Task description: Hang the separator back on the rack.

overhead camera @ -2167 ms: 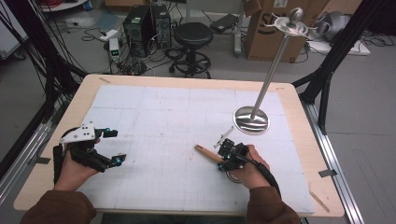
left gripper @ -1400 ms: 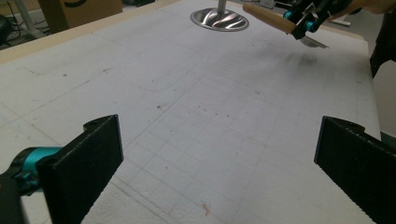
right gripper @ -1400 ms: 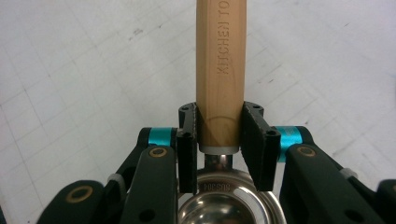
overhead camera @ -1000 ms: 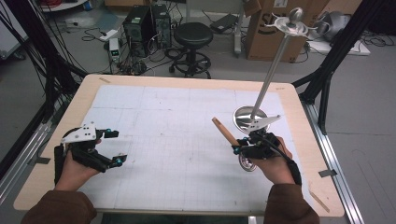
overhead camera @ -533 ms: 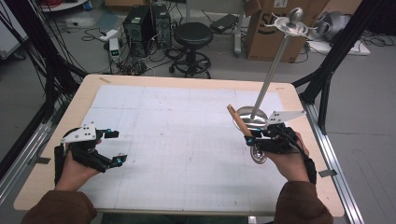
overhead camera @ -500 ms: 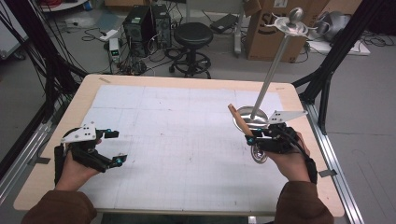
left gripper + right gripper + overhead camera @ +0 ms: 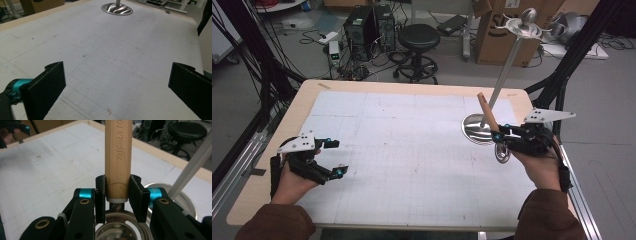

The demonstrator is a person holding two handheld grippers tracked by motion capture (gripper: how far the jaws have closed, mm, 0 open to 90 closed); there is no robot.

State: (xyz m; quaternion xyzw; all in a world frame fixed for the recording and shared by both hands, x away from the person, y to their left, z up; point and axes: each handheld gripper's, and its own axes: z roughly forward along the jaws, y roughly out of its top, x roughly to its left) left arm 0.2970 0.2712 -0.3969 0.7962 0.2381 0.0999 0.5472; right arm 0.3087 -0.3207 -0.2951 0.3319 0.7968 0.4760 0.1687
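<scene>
My right gripper (image 7: 498, 136) (image 7: 117, 192) is shut on the light wooden handle (image 7: 487, 111) (image 7: 117, 152) of a metal utensil. The handle points up and away from me, and the perforated metal bowl (image 7: 502, 152) (image 7: 117, 227) hangs below the jaws. It is raised above the table's right side, just right of a metal stand's round base (image 7: 478, 131) (image 7: 185, 202). The stand's pole (image 7: 507, 65) leans up to a hooked top (image 7: 526, 25). My left gripper (image 7: 337, 157) (image 7: 117, 85) rests open near the front left, with nothing between its jaws.
A white gridded mat (image 7: 412, 150) covers the wooden table (image 7: 272, 170). The stand's base (image 7: 117, 8) lies far across the mat in the left gripper view. Behind the table are a black stool (image 7: 418, 37), cardboard boxes (image 7: 497, 35) and computer towers (image 7: 369, 25).
My right gripper has carried the utensil from the front middle of the mat to the right and upward beside the stand's base, its handle tipping more upright. The left gripper has stayed still.
</scene>
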